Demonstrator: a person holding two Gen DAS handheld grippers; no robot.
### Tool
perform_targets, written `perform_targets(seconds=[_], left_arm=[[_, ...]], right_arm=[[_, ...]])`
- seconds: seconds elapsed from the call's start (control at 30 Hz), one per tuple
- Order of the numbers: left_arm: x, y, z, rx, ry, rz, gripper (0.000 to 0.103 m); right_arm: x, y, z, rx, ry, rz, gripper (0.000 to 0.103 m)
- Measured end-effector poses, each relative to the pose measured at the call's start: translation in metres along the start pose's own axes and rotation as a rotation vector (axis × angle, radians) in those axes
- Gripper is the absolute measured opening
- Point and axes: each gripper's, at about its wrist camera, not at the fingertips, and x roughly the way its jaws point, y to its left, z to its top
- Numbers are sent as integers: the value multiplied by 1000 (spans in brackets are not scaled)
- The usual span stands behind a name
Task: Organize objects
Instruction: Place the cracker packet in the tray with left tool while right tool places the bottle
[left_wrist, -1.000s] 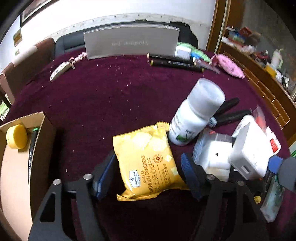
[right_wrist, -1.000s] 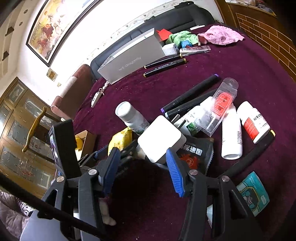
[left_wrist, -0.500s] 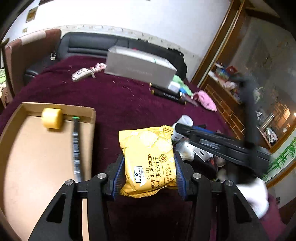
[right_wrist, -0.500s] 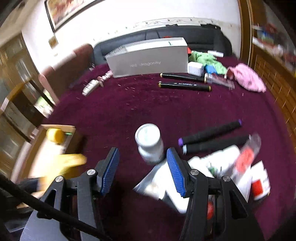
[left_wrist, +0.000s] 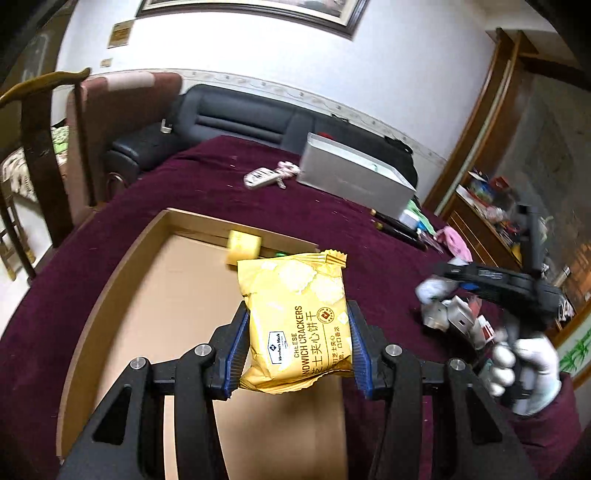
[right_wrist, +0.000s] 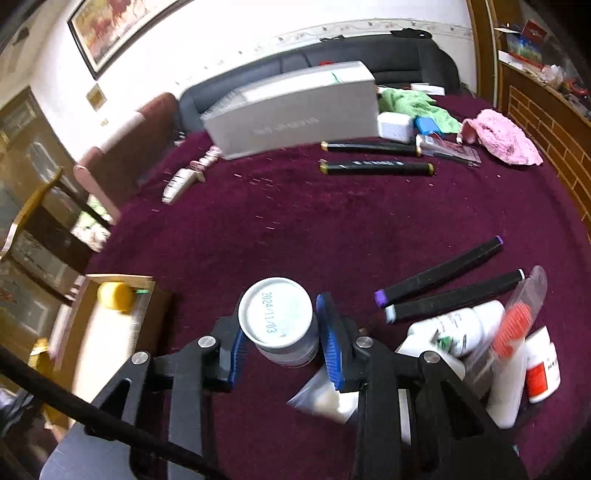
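Gripping cracker packet (left_wrist: 295, 317) in left claw (left_wrist: 295, 347) above cardboard tray (left_wrist: 122, 280); closing right claw (right_wrist: 282, 334) around white bottle (right_wrist: 277, 317), risking toppling it through uneven contact.

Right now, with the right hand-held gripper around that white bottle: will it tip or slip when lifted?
Probably stays stable: the white bottle stands upright, and the right hand-held gripper brackets it just under the cap. The smooth plastic wall may slide on the blue pads, though the wider cap might catch. Whether the pads already touch is unclear. Rigid body, unlikely to deform.
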Motion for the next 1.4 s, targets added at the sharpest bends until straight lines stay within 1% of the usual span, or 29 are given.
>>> perform_targets(seconds=[0.1,0.23,0.27,0.3,0.33,0.43,0.5,0.6,0.7,0.77,0.8,0.9,0.93,0.97,1.03,1.13,1.23,1.4], left_arm=[[-8,14,3,-4,-18,31,43],[-14,30,13,28,-34,95,43],[-13,33,15,41,-35,111,43],[-10,36,18,62,-30,134,43],[-6,38,20,70,-22,143,43],[16,51,28,82,31,158,43],[35,60,33,85,67,171,43],[59,71,39,83,110,196,43],[84,81,47,76,144,220,43],[97,86,50,74,161,232,43],[100,88,51,75,164,233,43],[107,96,55,41,191,200,44],[107,99,56,26,194,185,44],[108,102,56,11,197,171,44],[108,107,57,-17,208,143,44],[107,112,56,-51,212,112,45],[104,117,58,-90,218,82,45],[93,116,63,-136,215,58,45]], right_arm=[[-21,25,-3,-39,6,73,32],[-30,70,-12,-89,67,196,32],[-27,85,-16,-99,99,241,32],[-23,95,-18,-106,125,269,32],[-16,107,-21,-112,154,296,33],[16,141,-33,-124,255,355,33],[41,161,-40,-135,305,357,33],[81,177,-41,-116,368,345,33],[112,183,-35,-104,383,285,33],[129,184,-31,-84,398,273,33],[132,183,-28,-80,391,268,33],[143,182,-19,-66,368,199,33],[145,181,-18,-62,358,186,36],[147,180,-17,-59,355,180,43],[150,177,-16,-53,346,169,47],[141,173,-16,-35,322,191,47],[127,169,-12,-28,279,209,47],[88,164,-5,-55,196,207,47]])
